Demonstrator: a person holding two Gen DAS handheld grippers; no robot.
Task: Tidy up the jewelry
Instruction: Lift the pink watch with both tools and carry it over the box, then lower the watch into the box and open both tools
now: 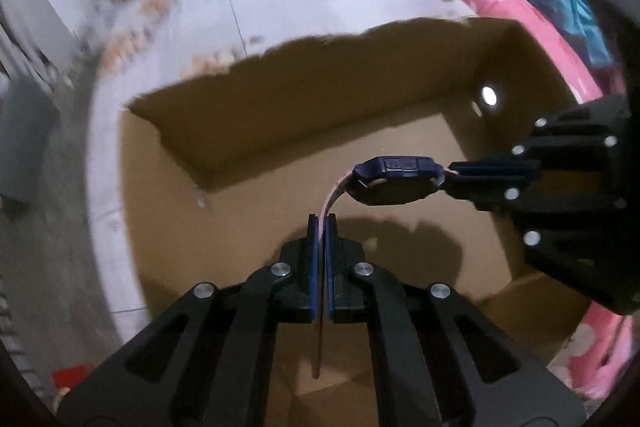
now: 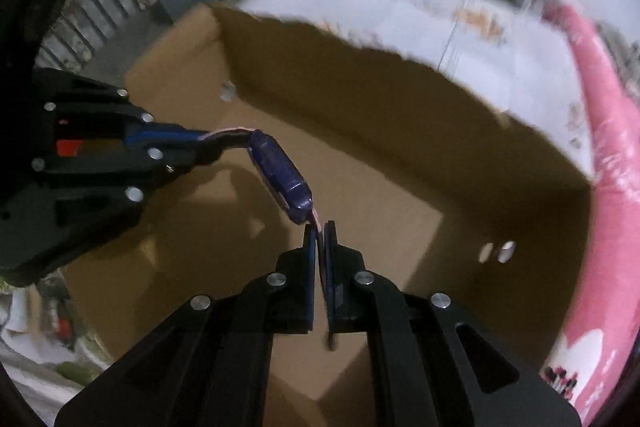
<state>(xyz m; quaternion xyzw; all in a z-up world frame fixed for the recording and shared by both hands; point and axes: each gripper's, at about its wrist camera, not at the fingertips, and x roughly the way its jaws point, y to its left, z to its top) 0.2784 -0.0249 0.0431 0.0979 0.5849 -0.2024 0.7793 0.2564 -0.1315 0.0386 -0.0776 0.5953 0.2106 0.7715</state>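
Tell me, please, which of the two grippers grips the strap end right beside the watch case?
The right gripper: it clamps the strap right beside the watch case. The left gripper pinches the other strap end, with a curved length of pink strap between.

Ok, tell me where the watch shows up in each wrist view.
Left wrist view: the watch is right of centre, strung between both grippers.
Right wrist view: the watch is left of centre, running diagonally.
Shared landmark: the cardboard box open below it, also here.

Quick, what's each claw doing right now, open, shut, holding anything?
Left gripper: shut on one strap of the watch.
Right gripper: shut on the watch's other strap.
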